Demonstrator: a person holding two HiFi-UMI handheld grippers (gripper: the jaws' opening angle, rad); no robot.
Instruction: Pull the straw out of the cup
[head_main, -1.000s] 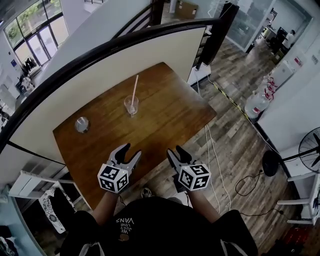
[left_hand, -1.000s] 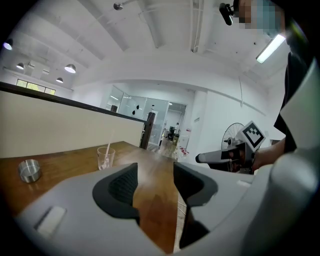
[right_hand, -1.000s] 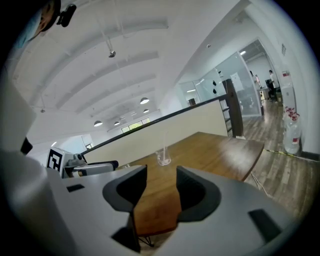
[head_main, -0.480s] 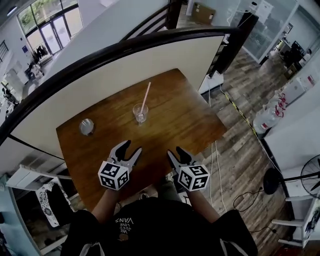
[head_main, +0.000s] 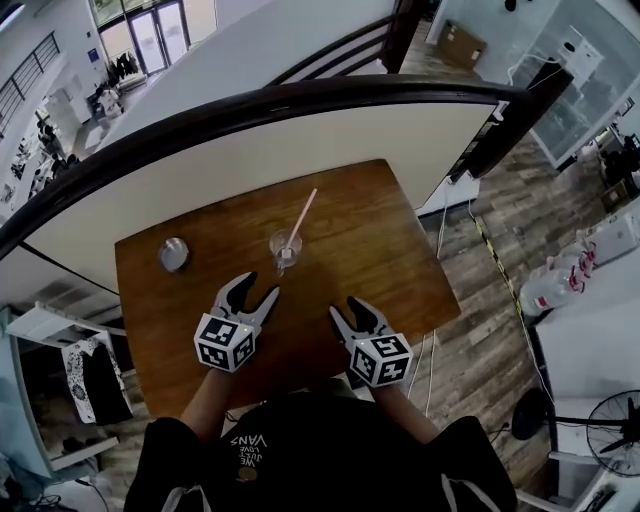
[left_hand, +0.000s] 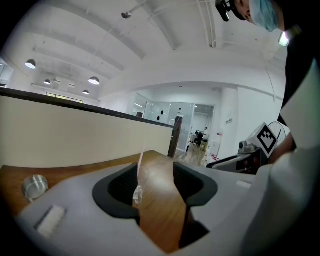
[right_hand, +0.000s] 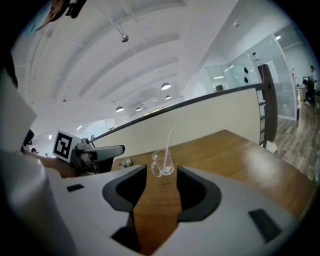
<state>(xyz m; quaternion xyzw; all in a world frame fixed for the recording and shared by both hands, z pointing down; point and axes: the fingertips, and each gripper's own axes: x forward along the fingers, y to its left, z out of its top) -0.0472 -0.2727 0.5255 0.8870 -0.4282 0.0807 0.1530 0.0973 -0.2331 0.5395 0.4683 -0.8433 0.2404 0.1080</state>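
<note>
Head view: pale pink straw (head_main: 301, 213) leans inside clear plastic cup (head_main: 285, 251), mid brown wooden table (head_main: 385, 255). Left gripper (head_main: 252, 290) and right gripper (head_main: 347, 310) short of cup, jaws spread, nothing held. Judgement: task unstarted; reach, grasp, pull all left.

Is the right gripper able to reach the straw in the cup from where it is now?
Probably yes. The right gripper is open and empty, only bare table lies between it and the cup, and the straw stands well above the rim.
</note>
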